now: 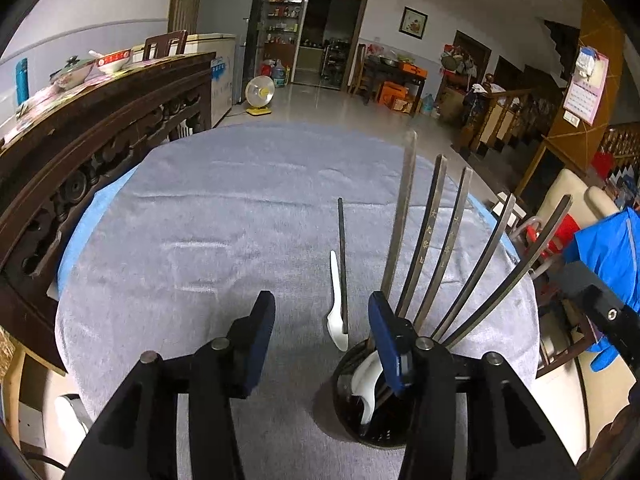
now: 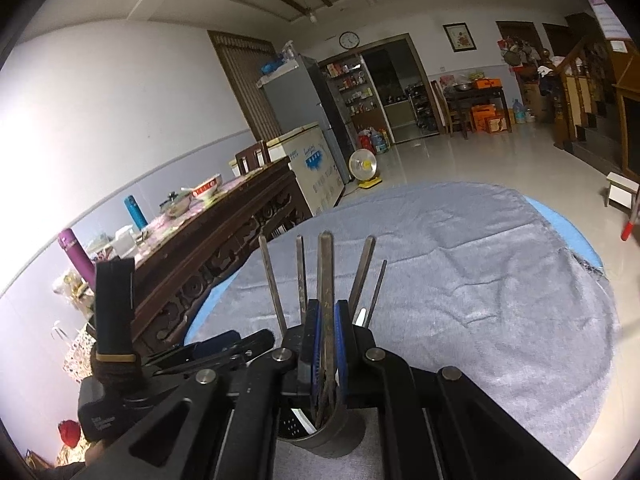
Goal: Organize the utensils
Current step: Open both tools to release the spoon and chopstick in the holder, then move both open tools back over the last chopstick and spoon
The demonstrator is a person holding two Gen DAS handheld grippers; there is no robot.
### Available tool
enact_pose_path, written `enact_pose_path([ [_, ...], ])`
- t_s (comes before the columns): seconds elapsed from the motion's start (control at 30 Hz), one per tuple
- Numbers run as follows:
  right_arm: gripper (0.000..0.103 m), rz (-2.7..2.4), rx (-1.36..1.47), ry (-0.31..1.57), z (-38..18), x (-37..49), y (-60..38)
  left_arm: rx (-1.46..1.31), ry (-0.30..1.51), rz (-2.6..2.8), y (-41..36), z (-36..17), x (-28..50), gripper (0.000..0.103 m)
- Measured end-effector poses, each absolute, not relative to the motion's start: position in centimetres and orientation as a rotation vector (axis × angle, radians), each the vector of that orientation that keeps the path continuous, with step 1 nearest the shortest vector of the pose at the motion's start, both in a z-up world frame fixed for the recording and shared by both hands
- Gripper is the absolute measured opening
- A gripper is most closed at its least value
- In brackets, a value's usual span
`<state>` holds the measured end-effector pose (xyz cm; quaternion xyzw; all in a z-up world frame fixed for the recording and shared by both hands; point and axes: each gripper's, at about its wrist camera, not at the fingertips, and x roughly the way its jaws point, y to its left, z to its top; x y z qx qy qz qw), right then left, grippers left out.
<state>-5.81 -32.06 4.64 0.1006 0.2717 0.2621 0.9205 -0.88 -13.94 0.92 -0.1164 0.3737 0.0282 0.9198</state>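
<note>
A dark round utensil holder [image 1: 339,376] stands on the grey cloth, with several dark chopsticks [image 1: 428,240] fanned out of it and a white spoon [image 1: 366,384] inside. Beyond it a second white spoon [image 1: 335,304] and one loose chopstick [image 1: 342,256] lie side by side on the cloth. My left gripper [image 1: 320,300] is open, its right finger against the holder's near rim, nothing pressed between the pads. In the right wrist view my right gripper [image 2: 328,308] is shut on an upright chopstick [image 2: 325,264] whose lower end is inside the holder [image 2: 336,440]. The left gripper [image 2: 248,340] shows beside it.
The grey cloth [image 1: 200,220] covers a round blue-edged table [image 1: 80,236]. A dark carved wooden sideboard [image 1: 100,132] with bowls and bottles runs close along the left. A chair and blue fabric [image 1: 608,256] stand off the table's right edge.
</note>
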Motion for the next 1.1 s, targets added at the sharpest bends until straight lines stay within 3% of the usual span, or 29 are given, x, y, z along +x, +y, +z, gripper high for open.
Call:
enact_pose_path([
  [0.13,0.018,0.507,0.256,0.557,4.9,-5.7,-34.0,-0.27,0.736,0.067,-12.6,2.1,-1.7,0.055],
  [0.2,0.031,0.486,0.278,0.574,4.6,-5.2,-35.0,-0.297,0.717,0.072,-11.6,2.7,-1.9,0.057],
  [0.37,0.031,0.422,0.341,0.672,2.2,-3.3,-37.5,-0.406,0.684,0.121,-7.7,3.6,-2.5,0.057],
  [0.5,0.031,0.37,0.36,0.747,0.1,-2.3,-39.0,-0.475,0.681,0.215,-3.7,2.8,-2.1,0.064],
  [0.93,0.031,0.33,0.365,0.971,-5.3,2.8,-41.8,-0.441,1.014,0.302,0.5,-4.6,3.8,0.064],
  [0.97,0.033,0.334,0.347,0.993,-5.5,3.7,-41.6,-0.43,1.038,0.299,0.4,-5.1,4.3,0.064],
  [1.03,0.044,0.34,0.321,1.042,-6.0,5.8,-41.0,-0.407,1.085,0.277,0.3,-6.0,5.3,0.064],
  [1.07,0.056,0.351,0.312,1.066,-6.3,6.7,-40.6,-0.411,1.099,0.268,0.3,-6.4,5.7,0.064],
  [1.1,0.058,0.365,0.291,1.087,-6.6,8.0,-40.0,-0.415,1.107,0.262,0.4,-6.8,5.9,0.064],
])
